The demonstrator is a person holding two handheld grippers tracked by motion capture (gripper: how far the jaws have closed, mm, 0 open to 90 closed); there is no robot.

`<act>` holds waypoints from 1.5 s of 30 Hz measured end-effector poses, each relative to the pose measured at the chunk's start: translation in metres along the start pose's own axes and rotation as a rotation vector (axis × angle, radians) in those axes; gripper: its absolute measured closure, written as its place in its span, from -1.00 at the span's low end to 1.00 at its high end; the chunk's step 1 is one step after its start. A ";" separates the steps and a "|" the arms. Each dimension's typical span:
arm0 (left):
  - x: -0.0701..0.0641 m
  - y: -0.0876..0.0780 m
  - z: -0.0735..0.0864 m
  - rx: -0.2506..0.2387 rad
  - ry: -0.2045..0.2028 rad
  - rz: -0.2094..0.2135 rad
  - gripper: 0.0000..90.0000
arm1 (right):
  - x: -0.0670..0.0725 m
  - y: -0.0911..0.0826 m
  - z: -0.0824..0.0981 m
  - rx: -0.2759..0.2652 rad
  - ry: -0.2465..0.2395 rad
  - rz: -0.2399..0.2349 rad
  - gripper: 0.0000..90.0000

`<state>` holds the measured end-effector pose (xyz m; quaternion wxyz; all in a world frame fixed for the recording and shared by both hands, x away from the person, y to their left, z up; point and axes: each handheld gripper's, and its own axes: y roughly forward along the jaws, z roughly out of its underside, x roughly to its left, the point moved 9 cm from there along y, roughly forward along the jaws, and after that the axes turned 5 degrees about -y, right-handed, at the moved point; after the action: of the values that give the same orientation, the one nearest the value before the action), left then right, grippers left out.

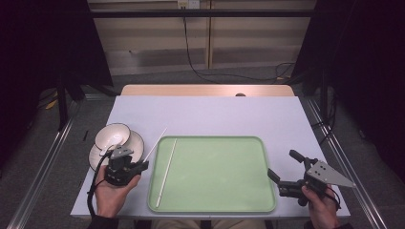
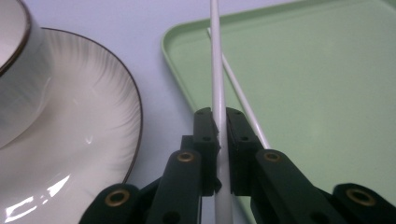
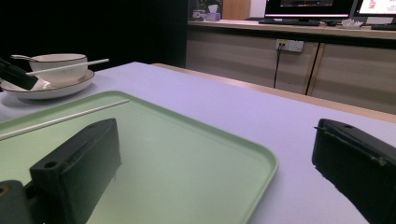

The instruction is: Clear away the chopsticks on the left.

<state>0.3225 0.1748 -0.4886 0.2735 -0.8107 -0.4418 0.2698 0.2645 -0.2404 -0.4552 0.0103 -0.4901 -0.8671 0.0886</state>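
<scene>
Clamping a white chopstick [image 2: 217, 70], the left gripper [image 1: 143, 165] is held at nine o'clock of the green tray [image 1: 229, 200], beside the saucer [image 1: 138, 143]. A second chopstick [image 1: 166, 171] lies in the tray. The right gripper [image 1: 282, 169], at three o'clock, is spread wide and empty.

We see one chopstick [image 1: 166, 172] in the tray [image 1: 239, 206], and left of the tray a bowl [image 1: 111, 135] on a plate [image 1: 137, 141].
</scene>
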 end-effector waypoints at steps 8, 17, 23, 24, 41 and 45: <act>-0.007 0.012 -0.008 0.002 -0.038 -0.008 0.88 | 0.000 0.000 0.000 0.000 -0.001 -0.007 -0.98; -0.018 0.024 -0.014 0.011 -0.061 -0.026 0.88 | 0.000 0.000 -0.001 -0.002 0.000 0.002 -0.98; -0.032 0.034 -0.013 -0.032 -0.111 0.009 0.88 | 0.000 -0.001 -0.001 -0.006 -0.003 -0.006 -0.98; -0.034 0.036 -0.010 -0.023 -0.100 0.004 0.88 | 0.000 -0.001 -0.001 -0.003 -0.003 -0.005 -0.98; -0.052 0.054 0.001 -0.026 -0.151 -0.043 0.88 | 0.001 0.000 -0.001 -0.004 -0.008 -0.012 -0.98; -0.056 0.057 0.003 -0.013 -0.178 -0.039 0.88 | 0.002 0.000 -0.001 -0.004 -0.005 -0.016 -0.98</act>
<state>0.3270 0.1010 -0.5185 0.2330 -0.7764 -0.4819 0.3326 0.2635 -0.2392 -0.4547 0.0077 -0.4831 -0.8711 0.0882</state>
